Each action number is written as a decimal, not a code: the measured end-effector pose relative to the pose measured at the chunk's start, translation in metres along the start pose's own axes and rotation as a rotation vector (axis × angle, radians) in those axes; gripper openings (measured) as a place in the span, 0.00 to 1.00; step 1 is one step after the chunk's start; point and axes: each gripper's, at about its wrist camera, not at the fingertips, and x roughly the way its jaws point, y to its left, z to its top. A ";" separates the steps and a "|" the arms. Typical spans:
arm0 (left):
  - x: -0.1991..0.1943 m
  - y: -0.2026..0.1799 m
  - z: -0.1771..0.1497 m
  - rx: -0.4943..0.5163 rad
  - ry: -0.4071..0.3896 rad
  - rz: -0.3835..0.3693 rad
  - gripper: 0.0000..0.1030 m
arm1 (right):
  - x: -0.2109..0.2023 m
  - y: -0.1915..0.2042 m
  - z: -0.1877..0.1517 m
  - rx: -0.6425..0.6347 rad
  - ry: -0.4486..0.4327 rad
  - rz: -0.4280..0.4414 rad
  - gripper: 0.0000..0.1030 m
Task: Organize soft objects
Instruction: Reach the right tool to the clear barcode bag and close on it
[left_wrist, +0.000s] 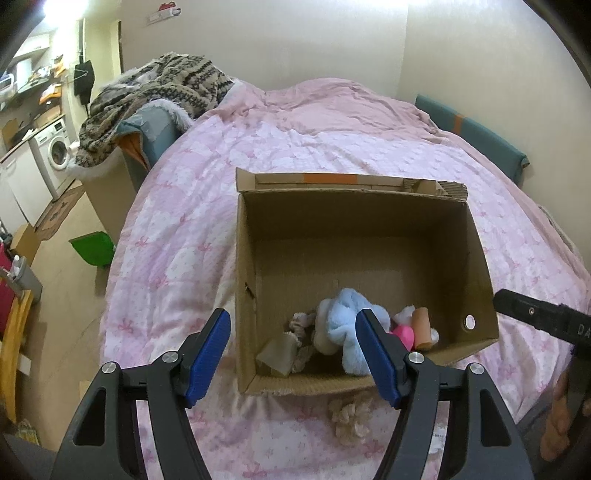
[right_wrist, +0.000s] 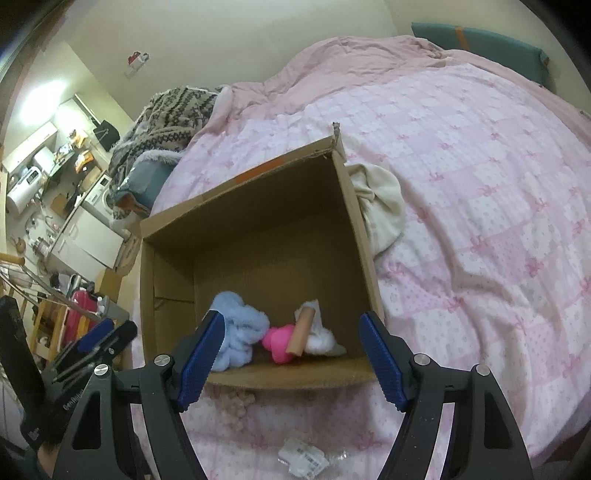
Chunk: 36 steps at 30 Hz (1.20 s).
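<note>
An open cardboard box (left_wrist: 369, 229) stands on the pink bed; it also shows in the right wrist view (right_wrist: 258, 206). Inside at its near end lie a light blue fluffy toy (left_wrist: 343, 325) (right_wrist: 240, 332), a pink toy (left_wrist: 402, 334) (right_wrist: 279, 341), a tan tube (left_wrist: 423, 328) (right_wrist: 301, 332) and white fluff (right_wrist: 321, 341). A beige fluffy scrunchie (left_wrist: 349, 417) (right_wrist: 236, 400) lies on the bed just before the box. My left gripper (left_wrist: 295, 354) is open and empty above the box's near edge. My right gripper (right_wrist: 291, 356) is open and empty there too.
A cream cloth (right_wrist: 380, 206) lies against the box's right side. A plastic packet (right_wrist: 303, 456) lies on the bedspread (right_wrist: 480, 184) near me. A patterned blanket (left_wrist: 159, 96) is piled at the bed's far left. The floor with a green dustpan (left_wrist: 92, 249) lies left.
</note>
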 end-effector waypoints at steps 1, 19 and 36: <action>-0.001 0.001 -0.002 -0.005 0.003 0.001 0.66 | -0.001 0.001 -0.002 -0.004 0.004 0.002 0.77; -0.001 0.004 -0.043 -0.027 0.136 0.025 0.66 | 0.029 0.003 -0.063 -0.066 0.301 -0.039 0.78; 0.031 0.004 -0.065 -0.047 0.296 0.040 0.66 | 0.097 0.042 -0.132 -0.410 0.623 -0.212 0.96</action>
